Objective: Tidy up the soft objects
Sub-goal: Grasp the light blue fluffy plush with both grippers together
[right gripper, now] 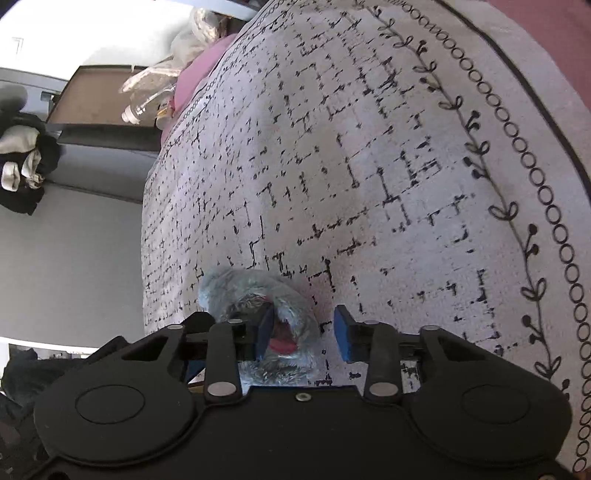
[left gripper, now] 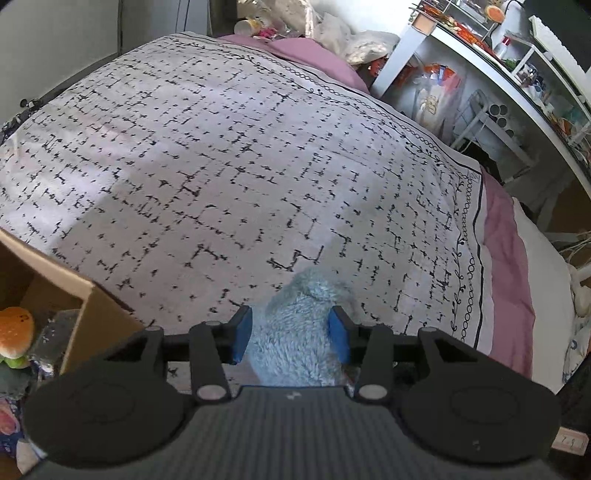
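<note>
A fluffy blue-grey plush toy [left gripper: 299,332] sits between the blue pads of my left gripper [left gripper: 291,334], which is shut on it above the patterned bed cover [left gripper: 221,147]. In the right wrist view the same plush [right gripper: 258,295], with a pink open mouth, lies against the left finger of my right gripper [right gripper: 303,334]. The right jaws stand apart with a gap on the right side, not closed on it. A cardboard box [left gripper: 77,295] at the left holds a burger-shaped plush [left gripper: 14,332].
The bed cover [right gripper: 369,166] is white with black marks over a pink sheet [left gripper: 506,251]. White shelving [left gripper: 480,92] with clutter stands right of the bed. Bags and bottles [left gripper: 295,22] lie at the bed's far end. A grey floor [right gripper: 66,258] lies left.
</note>
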